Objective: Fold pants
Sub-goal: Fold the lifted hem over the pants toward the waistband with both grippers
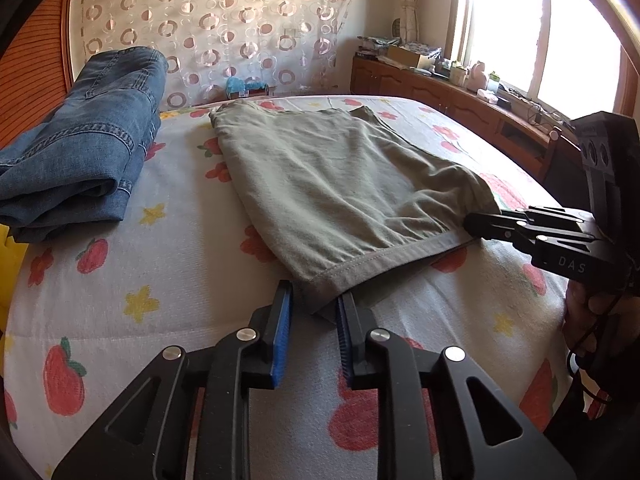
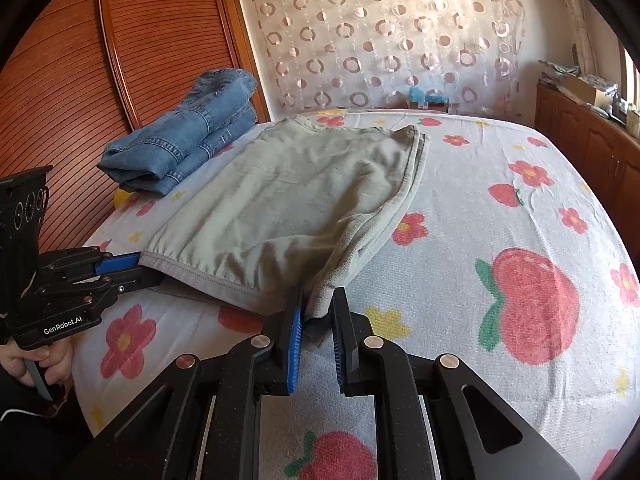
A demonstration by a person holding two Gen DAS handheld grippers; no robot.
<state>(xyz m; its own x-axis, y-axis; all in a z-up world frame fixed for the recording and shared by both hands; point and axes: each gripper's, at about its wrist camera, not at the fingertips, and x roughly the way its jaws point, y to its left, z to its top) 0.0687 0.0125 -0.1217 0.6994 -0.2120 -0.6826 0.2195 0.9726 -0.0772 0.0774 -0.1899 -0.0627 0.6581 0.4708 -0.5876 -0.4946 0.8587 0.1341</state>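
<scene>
Nearest in the left wrist view, the left gripper (image 1: 314, 308) has its black fingers with blue ribbed pads (image 1: 281, 334) spread a little on either side of the near corner of the grey-green folded cotton pants (image 1: 344, 184); the stitched hem corner lies between the pads, and they do not appear to press on it. In the right wrist view the right gripper (image 2: 318, 314) stands at the other near corner, where a bunched tip of the same cloth hangs between its fingers, which stand close on each side of it; the pinch looks snug, though whether the pads truly bite cannot be told for sure. A person's hand (image 2: 44, 364) grips the left tool's handle at the bed's near edge. The pants lie flat in the middle of the bed with its white fruit-and-flower printed cover (image 2: 500, 184), their near hem running between the two grippers and their folded layered side edge stretching away on the right. Right of that edge the cover is wide and bare up to the wooden cabinets (image 2: 592, 148). On the left a stack of folded blue denim jeans (image 1: 92, 128) sits near the pants' far left side, close to the bed's edge beside the reddish slatted wooden door (image 2: 160, 40). Beyond hangs a circle-patterned sheer curtain (image 1: 216, 20).
</scene>
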